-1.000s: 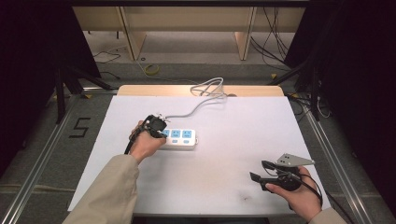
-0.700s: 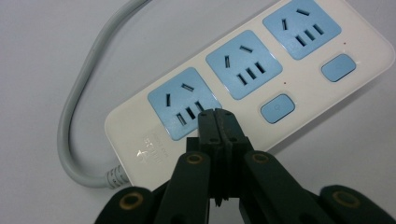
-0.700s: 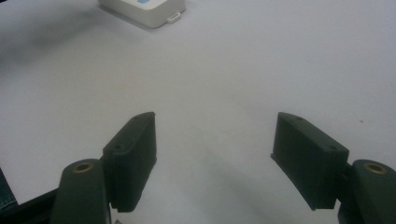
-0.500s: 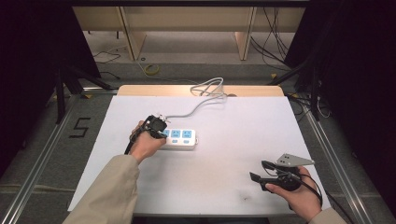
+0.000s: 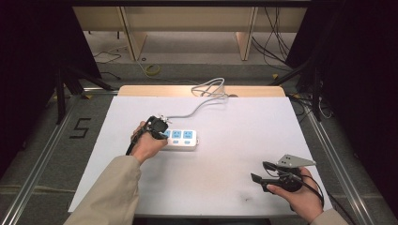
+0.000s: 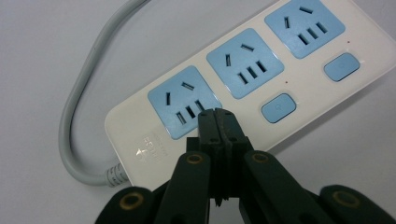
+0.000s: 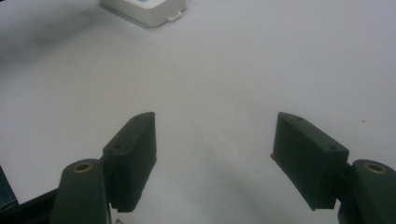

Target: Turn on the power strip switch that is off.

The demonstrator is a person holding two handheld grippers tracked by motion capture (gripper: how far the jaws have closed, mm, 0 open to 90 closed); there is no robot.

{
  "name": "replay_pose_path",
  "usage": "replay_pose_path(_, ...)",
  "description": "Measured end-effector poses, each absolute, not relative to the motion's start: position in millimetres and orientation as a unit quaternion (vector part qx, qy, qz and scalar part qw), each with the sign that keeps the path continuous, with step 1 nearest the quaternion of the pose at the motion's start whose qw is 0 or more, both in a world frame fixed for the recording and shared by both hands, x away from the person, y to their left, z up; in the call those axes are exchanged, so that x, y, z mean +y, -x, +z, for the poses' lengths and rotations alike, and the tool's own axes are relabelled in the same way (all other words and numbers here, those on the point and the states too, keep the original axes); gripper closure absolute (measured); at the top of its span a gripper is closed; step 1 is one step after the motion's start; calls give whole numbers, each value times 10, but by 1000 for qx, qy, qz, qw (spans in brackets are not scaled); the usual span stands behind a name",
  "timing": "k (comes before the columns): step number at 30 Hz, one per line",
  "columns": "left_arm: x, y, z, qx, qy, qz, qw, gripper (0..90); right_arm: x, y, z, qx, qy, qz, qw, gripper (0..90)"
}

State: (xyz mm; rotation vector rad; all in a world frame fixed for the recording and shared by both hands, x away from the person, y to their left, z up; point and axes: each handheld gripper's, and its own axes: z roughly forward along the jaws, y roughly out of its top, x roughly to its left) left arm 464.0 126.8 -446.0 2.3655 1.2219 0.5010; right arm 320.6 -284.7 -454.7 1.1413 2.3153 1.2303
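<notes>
White glossy power strip [image 6: 243,88], square blue sockets, left hand-held gripper [image 6: 217,116] clenched empty at it, right hand-held gripper [image 7: 215,158] released.

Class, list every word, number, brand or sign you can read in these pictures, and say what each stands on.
"5": black figure on the grey floor left of the table.
Embossed logo and brand word on the power strip, by its cable end: too faint to read.
Small marks on its blue switch buttons: too small to read.
</notes>
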Motion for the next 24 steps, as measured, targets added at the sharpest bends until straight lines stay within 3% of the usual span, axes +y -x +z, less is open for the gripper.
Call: replay_pose_path(24,1317,-4649,-4465,448,-849,166,226,900,-2848,-3205,-4543,802,-394,426,141,307)
